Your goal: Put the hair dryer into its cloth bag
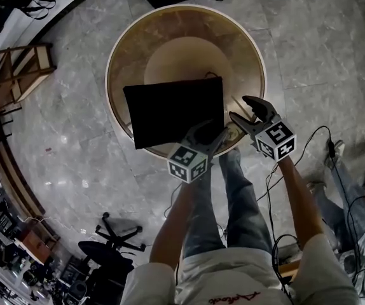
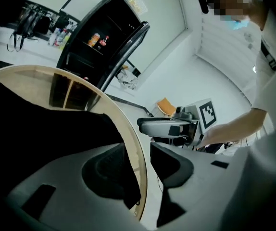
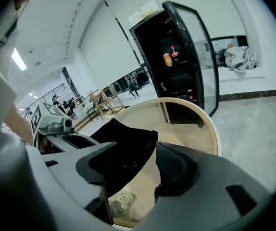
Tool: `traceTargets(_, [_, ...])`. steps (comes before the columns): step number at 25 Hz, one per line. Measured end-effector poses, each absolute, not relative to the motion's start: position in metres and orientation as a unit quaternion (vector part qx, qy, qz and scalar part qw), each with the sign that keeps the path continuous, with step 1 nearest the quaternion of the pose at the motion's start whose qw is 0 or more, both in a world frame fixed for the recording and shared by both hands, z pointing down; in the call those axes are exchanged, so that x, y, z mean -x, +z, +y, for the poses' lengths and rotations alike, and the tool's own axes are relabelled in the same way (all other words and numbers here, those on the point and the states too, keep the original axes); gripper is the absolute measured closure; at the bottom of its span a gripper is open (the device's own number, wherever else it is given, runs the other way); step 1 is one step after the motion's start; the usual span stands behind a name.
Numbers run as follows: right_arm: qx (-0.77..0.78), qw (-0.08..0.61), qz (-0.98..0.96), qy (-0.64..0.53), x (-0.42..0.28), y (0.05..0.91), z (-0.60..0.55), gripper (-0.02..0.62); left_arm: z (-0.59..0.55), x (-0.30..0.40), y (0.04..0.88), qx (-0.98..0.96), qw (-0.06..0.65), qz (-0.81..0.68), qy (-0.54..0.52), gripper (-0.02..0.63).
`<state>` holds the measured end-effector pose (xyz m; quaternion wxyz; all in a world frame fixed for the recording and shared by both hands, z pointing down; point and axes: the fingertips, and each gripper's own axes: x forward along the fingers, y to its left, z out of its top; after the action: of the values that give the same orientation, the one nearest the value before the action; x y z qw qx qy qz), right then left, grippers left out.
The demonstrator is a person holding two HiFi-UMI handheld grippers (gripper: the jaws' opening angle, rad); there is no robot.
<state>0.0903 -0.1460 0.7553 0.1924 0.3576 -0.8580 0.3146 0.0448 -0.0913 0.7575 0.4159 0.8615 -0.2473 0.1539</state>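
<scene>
- Holding my left gripper [image 1: 215, 134] with jaws apart at the lower right corner of the black cloth bag [image 1: 173, 112], centre frame.
- Right gripper [image 1: 246, 112]: jaws apart, empty, just right of the bag.
- Bag lies flat on the round table [image 1: 131, 43].

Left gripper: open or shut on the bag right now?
Open. On the left gripper the jaws stand apart; the black bag sits beside one pad, unpinched.

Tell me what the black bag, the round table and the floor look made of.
Black bag: soft matte cloth, apparently; no shine, rumpled edges.
Round table: pale wood-toned top, smooth and slightly glossy, with a white edge; possibly glass-covered.
Floor: polished grey veined tiles, marble or a look-alike.
</scene>
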Motion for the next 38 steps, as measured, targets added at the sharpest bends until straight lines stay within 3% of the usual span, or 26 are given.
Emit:
traceTargets(7, [-0.392,0.132,-0.857,0.307,-0.092,0.708,-0.153,0.359,-0.095,-0.036,0.724,-0.875,0.367,-0.283,0.145,0.451])
traceTargets(11, [-0.409,0.132,-0.856,0.286,-0.095,0.680,-0.148,0.428,-0.096,-0.036,0.700,-0.882,0.350,-0.286,0.136,0.503])
traceTargets(15, [-0.434,0.120,-0.850,0.273,-0.102,0.651,-0.152,0.540,-0.105,-0.037,0.673,-0.891,0.323,-0.290,0.132,0.560])
traceTargets(18, [-0.450,0.106,-0.849,0.256,-0.106,0.630,-0.160,0.563,-0.116,-0.037,0.654,-0.899,0.302,-0.292,0.127,0.572])
traceTargets(38, [-0.479,0.065,-0.865,0.133,-0.118,0.431,-0.162,0.568,-0.145,-0.041,0.449,-0.927,0.193,-0.318,0.054,0.575])
